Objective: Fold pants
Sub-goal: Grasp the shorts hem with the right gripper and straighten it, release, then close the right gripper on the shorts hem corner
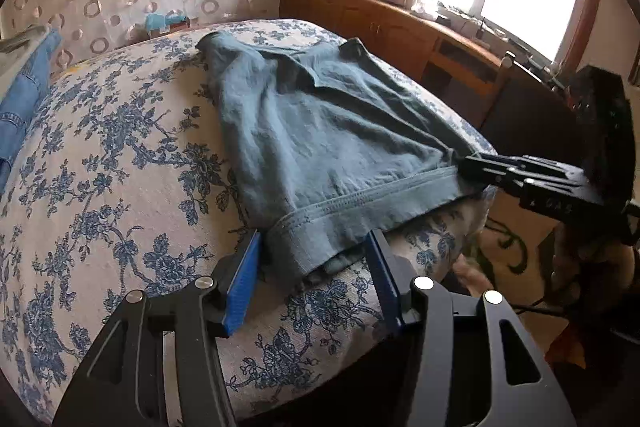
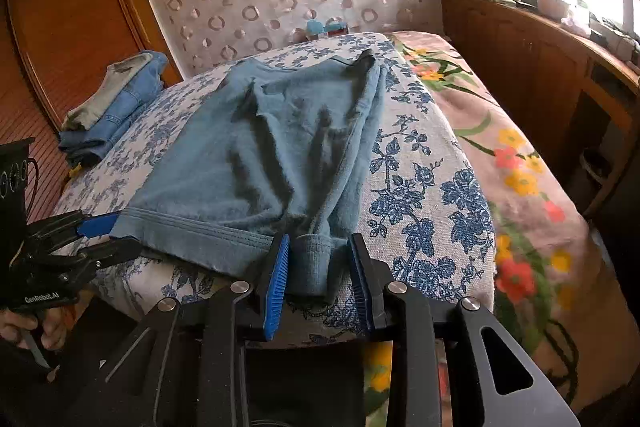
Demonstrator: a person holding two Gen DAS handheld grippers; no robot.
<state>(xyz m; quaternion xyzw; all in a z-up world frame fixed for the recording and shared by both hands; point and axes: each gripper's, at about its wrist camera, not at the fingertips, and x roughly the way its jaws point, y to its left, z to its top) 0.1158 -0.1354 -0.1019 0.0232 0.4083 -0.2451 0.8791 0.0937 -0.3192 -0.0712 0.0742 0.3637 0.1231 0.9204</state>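
The left gripper (image 1: 314, 255) had its blue-padded fingers (image 1: 243, 281) spread wide, one on each side of the near left corner of the pants' (image 1: 320, 131) hem, not closed on the cloth. The right gripper (image 2: 320, 259) stood the same way at the other near corner: its fingers (image 2: 277, 277) were parted, with a bunched fold of the hem between them, released rather than clamped.

The pants, a grey-blue pair, lay fairly flat on the bed (image 1: 120, 155), wrinkled, with the stitched hem at the bed's near edge and the rest running toward the patterned wall behind the bed. The bed carried a white cover with blue flowers; on the window side of the pants a pink flowered blanket (image 2: 532, 179) hung over the bed. A stack of folded jeans (image 2: 116, 103) sat at the bed's far left corner, well apart from the pants.
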